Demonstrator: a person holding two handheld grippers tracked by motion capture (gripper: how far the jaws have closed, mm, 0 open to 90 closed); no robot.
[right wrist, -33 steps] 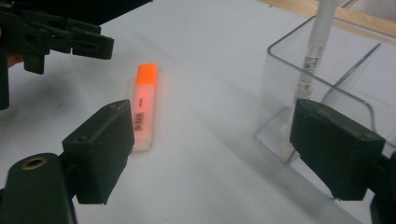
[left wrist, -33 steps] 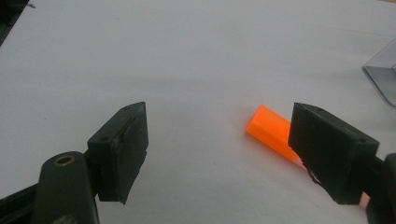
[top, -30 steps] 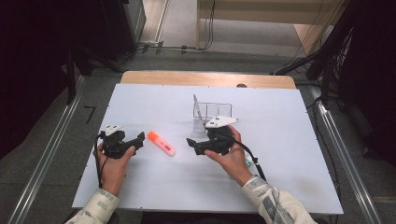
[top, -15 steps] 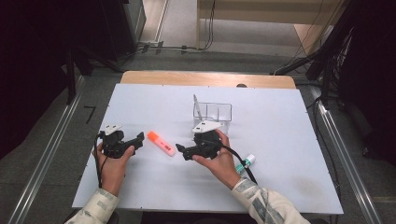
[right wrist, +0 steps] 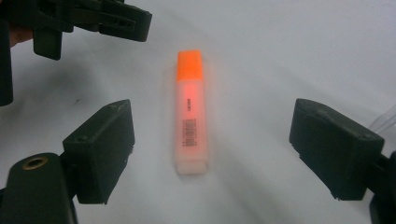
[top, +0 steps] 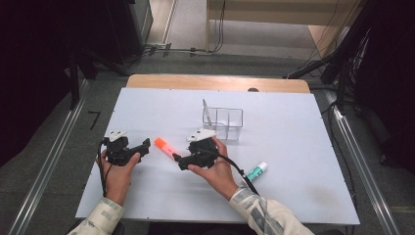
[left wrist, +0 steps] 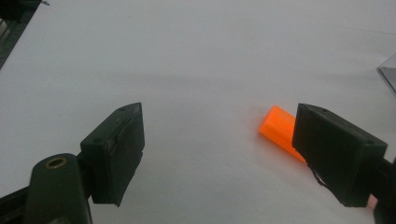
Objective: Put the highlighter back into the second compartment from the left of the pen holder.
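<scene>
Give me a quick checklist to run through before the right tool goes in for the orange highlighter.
1. Right tool open: ok, jaws stand wide apart.
2. Orange highlighter between the jaws: ok, it lies centred between them in the right gripper view, lengthwise along the view.
3. Highlighter free on the white table: ok, nothing touches it.
4. Left tool out of the way: cannot tell; it is open and close to the highlighter's cap end.
5. Clear organiser box apart from the grasp: ok, it stands farther back.
6. Green-capped marker apart: ok, it lies off beside the right forearm.
</scene>
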